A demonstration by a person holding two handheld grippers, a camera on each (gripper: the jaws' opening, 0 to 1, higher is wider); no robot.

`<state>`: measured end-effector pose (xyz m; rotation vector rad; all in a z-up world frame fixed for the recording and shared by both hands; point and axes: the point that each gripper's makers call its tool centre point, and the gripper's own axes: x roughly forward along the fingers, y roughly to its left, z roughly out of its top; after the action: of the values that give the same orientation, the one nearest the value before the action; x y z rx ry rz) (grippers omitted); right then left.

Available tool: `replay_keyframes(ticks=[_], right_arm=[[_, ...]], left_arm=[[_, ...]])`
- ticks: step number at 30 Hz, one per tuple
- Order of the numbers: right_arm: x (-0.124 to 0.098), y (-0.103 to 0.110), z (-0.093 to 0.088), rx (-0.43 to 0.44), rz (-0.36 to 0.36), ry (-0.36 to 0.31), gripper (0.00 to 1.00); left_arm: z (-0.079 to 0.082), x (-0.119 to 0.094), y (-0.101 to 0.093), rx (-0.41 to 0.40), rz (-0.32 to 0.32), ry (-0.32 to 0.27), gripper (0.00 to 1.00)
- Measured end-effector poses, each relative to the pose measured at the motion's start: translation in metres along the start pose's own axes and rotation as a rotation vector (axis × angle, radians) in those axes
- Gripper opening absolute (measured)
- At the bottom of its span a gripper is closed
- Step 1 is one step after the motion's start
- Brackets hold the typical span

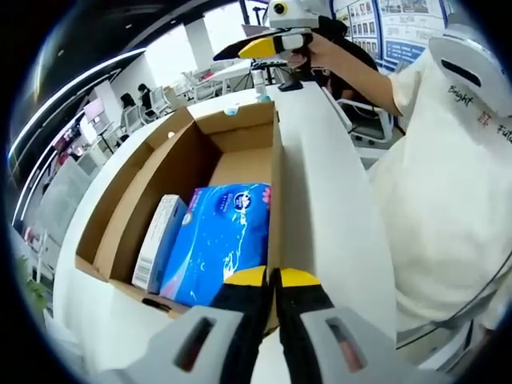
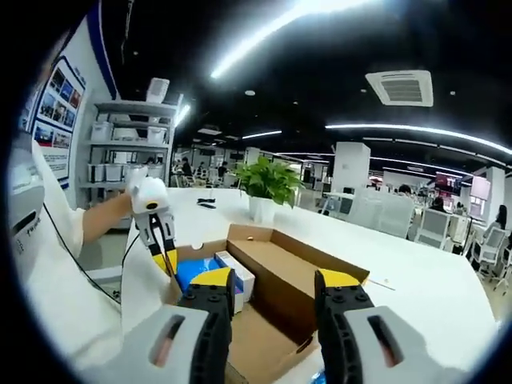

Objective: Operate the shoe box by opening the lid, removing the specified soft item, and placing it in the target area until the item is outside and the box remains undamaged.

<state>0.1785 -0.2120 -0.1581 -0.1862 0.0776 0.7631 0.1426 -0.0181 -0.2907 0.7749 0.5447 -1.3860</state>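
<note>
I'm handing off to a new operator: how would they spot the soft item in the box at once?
Find the open cardboard shoe box on the white table. Inside lie two things side by side: a white carton and a blue plastic pack. The soft item is the blue one, glossy and crinkled, nearer the left gripper.

there's a potted plant (image 2: 268, 192) sitting on the white desk (image 2: 432, 280), grey shelves (image 2: 128, 148) with boxes and wall posters (image 2: 56, 88) behind it

Blue soft pack (image 1: 220, 240), brown box (image 1: 172, 168)
</note>
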Motion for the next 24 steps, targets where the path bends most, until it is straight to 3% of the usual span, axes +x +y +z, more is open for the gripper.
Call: replay_keyframes(ticks=[12, 21, 24], right_arm=[[0.023, 0.011, -0.004, -0.043, 0.085, 0.049, 0.38], [0.047, 0.034, -0.023, -0.047, 0.261, 0.140, 0.38], [0.056, 0.043, -0.026, 0.004, 0.318, 0.138, 0.38]], left_arm=[[0.000, 0.000, -0.001, -0.009, -0.010, 0.004, 0.03], [0.000, 0.001, -0.001, -0.014, -0.032, 0.015, 0.02], [0.000, 0.001, -0.001, -0.015, -0.025, 0.012, 0.02]])
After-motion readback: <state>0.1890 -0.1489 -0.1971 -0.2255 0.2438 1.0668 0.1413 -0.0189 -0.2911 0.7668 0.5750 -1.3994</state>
